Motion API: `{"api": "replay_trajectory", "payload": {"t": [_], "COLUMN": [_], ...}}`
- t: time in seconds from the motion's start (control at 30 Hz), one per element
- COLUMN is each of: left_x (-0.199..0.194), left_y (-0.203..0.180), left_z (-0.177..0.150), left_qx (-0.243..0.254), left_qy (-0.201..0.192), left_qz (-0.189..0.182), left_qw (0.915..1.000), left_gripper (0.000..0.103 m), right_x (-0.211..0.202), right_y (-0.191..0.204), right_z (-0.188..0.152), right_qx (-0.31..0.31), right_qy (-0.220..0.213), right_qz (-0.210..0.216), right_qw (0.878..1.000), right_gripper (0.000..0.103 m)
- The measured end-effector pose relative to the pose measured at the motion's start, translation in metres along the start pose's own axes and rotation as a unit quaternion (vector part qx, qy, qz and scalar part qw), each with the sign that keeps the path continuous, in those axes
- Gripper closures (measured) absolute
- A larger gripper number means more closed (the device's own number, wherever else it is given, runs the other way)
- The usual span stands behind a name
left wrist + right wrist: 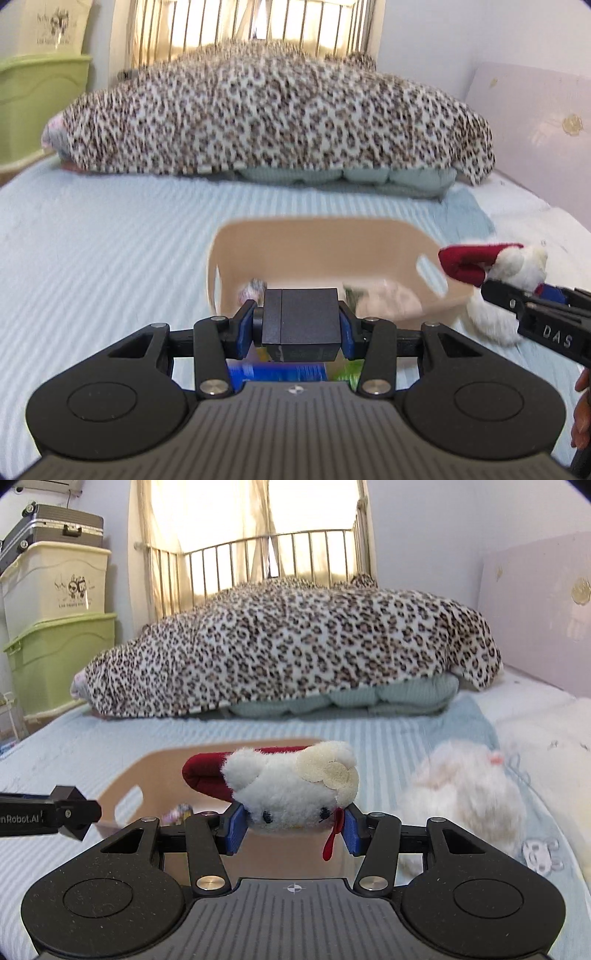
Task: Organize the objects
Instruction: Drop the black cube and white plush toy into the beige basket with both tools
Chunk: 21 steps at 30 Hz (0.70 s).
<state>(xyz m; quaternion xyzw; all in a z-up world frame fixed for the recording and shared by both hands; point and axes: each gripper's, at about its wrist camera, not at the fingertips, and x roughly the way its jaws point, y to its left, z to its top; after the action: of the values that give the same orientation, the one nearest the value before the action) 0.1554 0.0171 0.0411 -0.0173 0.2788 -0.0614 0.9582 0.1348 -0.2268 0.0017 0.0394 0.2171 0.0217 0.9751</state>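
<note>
Two grippers reach level over your beige plastic basket (369, 236): left gripper (301, 325) clamps one dark square box (301, 319), right gripper (293, 829) clamps one white plush toy with red hat (291, 786) near its right rim.

Only a couple bits readable here. The right gripper (491, 288) has "DAS" on its side, and the left gripper (79, 818) shows "nRobot.AI", cut off at the frame edge.

A leopard-print blanket (288, 646) lay heaped over pale green bedding (343, 701) at the far end of the striped blue sheet (110, 240). Green (62, 657) and cream (55, 587) storage bins stood stacked by the wall, a grey case (55, 526) on top.
</note>
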Motion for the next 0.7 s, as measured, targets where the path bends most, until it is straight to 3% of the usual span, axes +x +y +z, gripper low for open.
{"api": "replay_trajectory", "payload": {"t": [0.33, 0.7], "left_x": [0.028, 0.102], "left_y": [-0.015, -0.034], "left_z": [0.051, 0.043], "left_qx": [0.029, 0.060], "left_qy": [-0.029, 0.026], "left_qz": [0.011, 0.051], "left_qw": [0.9991, 0.9965], "left_gripper": [0.056, 0.056], "right_x": [0.049, 0.095], "right_y": [0.014, 0.019], "right_z": [0.024, 0.013], "right_qx": [-0.007, -0.034], "right_qy": [0.002, 0.032], "right_qz": [0.001, -0.020], "right_qw": [1.000, 0.999], "right_gripper": [0.055, 0.055]}}
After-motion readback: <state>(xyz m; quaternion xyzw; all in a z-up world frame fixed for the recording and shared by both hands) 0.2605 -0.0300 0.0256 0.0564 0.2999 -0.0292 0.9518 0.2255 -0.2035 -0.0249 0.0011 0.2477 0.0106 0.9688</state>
